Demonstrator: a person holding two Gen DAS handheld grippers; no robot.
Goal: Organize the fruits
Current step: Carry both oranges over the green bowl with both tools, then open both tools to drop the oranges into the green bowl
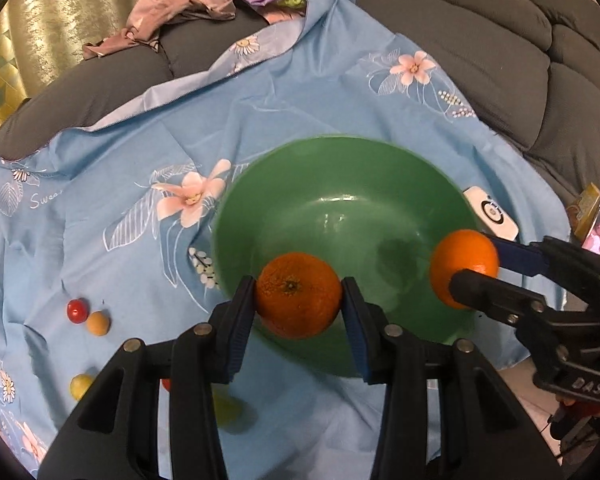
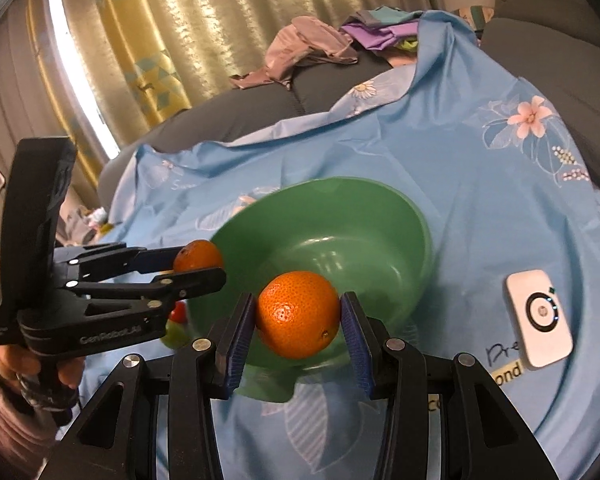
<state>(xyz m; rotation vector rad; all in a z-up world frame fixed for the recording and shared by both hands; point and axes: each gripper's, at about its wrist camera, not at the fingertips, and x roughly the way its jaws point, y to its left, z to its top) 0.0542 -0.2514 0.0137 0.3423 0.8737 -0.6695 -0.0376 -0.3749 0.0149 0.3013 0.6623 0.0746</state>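
A green bowl (image 1: 340, 184) (image 2: 340, 208) stands on a blue floral cloth (image 1: 140, 152). My left gripper (image 1: 299, 294) (image 2: 201, 267) is shut on an orange (image 1: 299, 300) (image 2: 200, 254), held above the bowl's near rim. My right gripper (image 2: 299, 316) (image 1: 475, 262) is shut on a second orange (image 2: 296, 314) (image 1: 462, 256) at the bowl's right rim. The bowl's inside is bare. Small fruits lie on the cloth to the left: a red one (image 1: 77, 310), a tan one (image 1: 97, 323), a yellow one (image 1: 80, 386) and a blurred yellow-green one (image 1: 228, 408).
A white device (image 1: 492, 212) (image 2: 540, 320) lies on the cloth right of the bowl. The cloth covers a grey sofa (image 1: 520, 60). Crumpled clothes (image 1: 180, 12) are piled at the back. A small printed box (image 1: 592, 216) sits at the far right. Curtains hang behind.
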